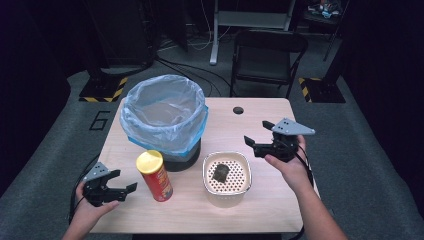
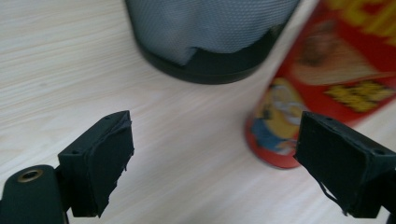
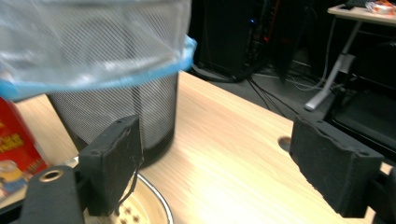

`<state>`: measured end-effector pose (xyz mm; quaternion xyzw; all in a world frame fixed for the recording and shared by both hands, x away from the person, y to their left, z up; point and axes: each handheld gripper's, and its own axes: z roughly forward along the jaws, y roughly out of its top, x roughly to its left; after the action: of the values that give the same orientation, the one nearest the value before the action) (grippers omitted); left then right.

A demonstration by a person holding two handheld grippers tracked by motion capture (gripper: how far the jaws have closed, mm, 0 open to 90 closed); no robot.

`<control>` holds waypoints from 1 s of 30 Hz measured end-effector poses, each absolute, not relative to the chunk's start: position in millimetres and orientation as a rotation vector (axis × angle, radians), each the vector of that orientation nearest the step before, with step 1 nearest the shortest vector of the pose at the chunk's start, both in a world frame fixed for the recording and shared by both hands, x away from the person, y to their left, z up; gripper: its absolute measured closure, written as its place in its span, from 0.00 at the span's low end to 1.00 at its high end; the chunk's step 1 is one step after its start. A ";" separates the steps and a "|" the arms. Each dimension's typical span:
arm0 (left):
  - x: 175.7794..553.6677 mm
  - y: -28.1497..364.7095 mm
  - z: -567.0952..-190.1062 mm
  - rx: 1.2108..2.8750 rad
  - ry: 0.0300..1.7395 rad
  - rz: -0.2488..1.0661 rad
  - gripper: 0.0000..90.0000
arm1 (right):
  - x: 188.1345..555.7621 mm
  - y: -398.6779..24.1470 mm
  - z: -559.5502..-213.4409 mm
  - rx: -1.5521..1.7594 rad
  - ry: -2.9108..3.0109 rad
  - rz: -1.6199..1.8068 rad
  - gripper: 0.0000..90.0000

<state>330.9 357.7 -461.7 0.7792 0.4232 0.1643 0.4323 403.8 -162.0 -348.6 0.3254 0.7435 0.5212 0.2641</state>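
Spread left hand-held gripper (image 1: 125, 183), spread right hand-held gripper (image 1: 256, 133), cylindrical red can (image 1: 155, 176), perforated round bowl (image 1: 227, 175)

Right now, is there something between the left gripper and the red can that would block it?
Nothing visible does. The left gripper is open and empty, and the red can stands upright just beside it, with bare table between them. The bin stands behind the can, not in the path.

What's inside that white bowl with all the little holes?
In the white perforated bowl lies one dark, crumpled lump, roughly in the middle of the holed bottom. What the lump is cannot be told, and it covers whatever is beneath it.
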 end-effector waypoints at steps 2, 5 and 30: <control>325.2 349.9 -459.4 1.947 1.013 0.378 0.13 | 401.5 -167.3 -353.4 0.888 2.010 1.399 0.20; 319.4 338.9 -456.9 1.949 0.946 0.345 0.13 | 397.2 -174.7 -358.9 0.904 1.990 1.384 0.20; 340.5 287.9 -467.5 1.958 0.813 0.333 0.15 | 379.3 -216.5 -410.1 1.056 1.958 1.262 0.20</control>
<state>340.5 287.9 -467.5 0.8017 0.3327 0.1365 0.4774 379.3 -216.5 -410.1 0.3955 0.7331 0.4726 0.2878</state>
